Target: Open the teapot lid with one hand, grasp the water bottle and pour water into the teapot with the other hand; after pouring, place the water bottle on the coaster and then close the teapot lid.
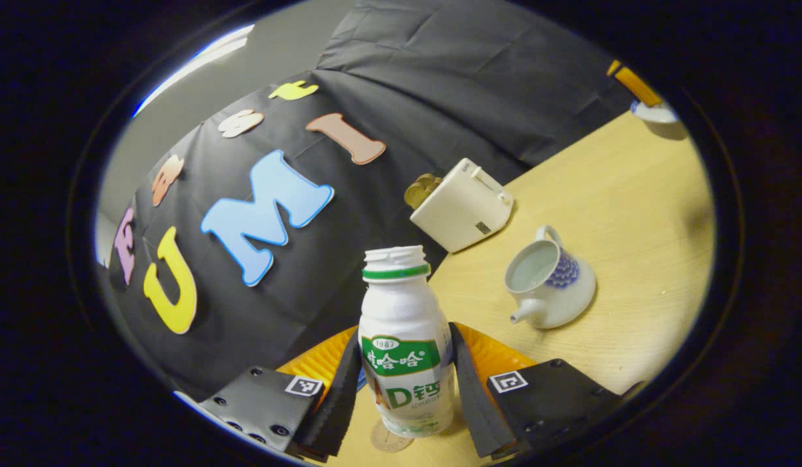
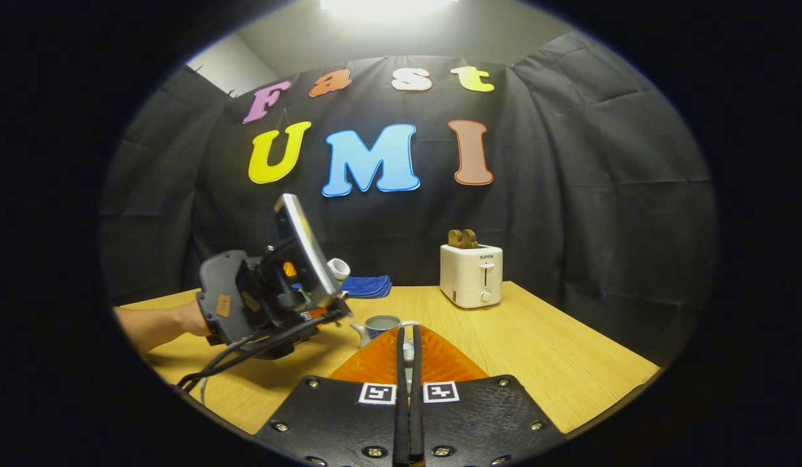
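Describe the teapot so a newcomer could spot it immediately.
Start at the wooden table and find the cream toaster against the black cloth. In front of it sits the teapot: white, lidless, open-mouthed, with a short spout and a blue pattern. No neighbour has a spout.

The left gripper (image 1: 407,389) clamps an uncapped bottle (image 1: 404,337) between both fingers, raised above the counter (image 1: 634,214). Beyond it, the lidless teapot (image 1: 550,279) stands on the counter, well apart from the bottle. A toaster (image 1: 462,204) sits at the counter's back edge by the wall.
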Motion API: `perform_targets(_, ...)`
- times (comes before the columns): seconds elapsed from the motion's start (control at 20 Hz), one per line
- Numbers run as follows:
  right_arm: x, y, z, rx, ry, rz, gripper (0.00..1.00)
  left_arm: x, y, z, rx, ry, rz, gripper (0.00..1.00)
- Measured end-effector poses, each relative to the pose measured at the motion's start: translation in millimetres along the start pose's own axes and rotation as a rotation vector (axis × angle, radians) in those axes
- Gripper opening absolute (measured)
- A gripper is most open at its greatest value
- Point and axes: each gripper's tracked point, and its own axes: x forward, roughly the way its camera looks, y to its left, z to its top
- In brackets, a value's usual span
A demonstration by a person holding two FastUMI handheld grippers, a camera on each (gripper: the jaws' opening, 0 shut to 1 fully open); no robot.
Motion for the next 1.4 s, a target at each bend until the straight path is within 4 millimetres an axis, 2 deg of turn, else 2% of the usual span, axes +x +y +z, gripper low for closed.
perform_targets(0.05,11,3,3,-0.001,0.005,0.000,0.01,-3,5,-2,-0.051,-0.006,0.007,0.73)
perform_targets(0.1,23,6,3,-0.001,0.010,0.007,0.01,-7,13,-3,-0.094,-0.016,0.020,0.78)
perform_targets(0.2,54,16,9,-0.009,0.008,0.022,0.01,-13,27,-9,-0.164,-0.026,0.032,0.81)
perform_targets(0.25,66,18,10,-0.023,0.009,0.023,0.01,-16,32,-11,-0.182,-0.028,0.040,0.78)
perform_targets(0.45,111,29,5,-0.040,0.025,0.046,0.01,-26,54,-12,-0.303,-0.062,0.058,0.80)
perform_targets(0.65,142,39,1,-0.066,0.019,0.064,0.01,-37,79,-16,-0.408,-0.090,0.092,0.78)
perform_targets(0.8,156,45,-10,-0.103,0.046,0.066,0.01,-43,97,-15,-0.450,-0.120,0.135,0.78)
perform_targets(0.85,158,46,-16,-0.111,0.059,0.065,0.01,-45,104,-15,-0.472,-0.125,0.151,0.83)
perform_targets(1.0,162,48,-26,-0.104,0.085,0.073,0.01,-46,120,-23,-0.471,-0.130,0.209,0.82)
perform_targets(1.1,164,45,-26,-0.110,0.083,0.060,0.01,-45,119,-24,-0.507,-0.128,0.202,0.83)
perform_targets(1.2,165,45,-32,-0.093,0.099,0.065,0.01,-39,119,-39,-0.607,-0.083,0.188,0.83)
perform_targets(1.3,166,44,-33,-0.086,0.096,0.066,0.01,-37,140,-63,-0.701,-0.054,0.223,0.83)
perform_targets(1.4,164,45,-31,-0.080,0.093,0.066,0.01,-39,153,-75,-0.772,-0.047,0.238,0.73)
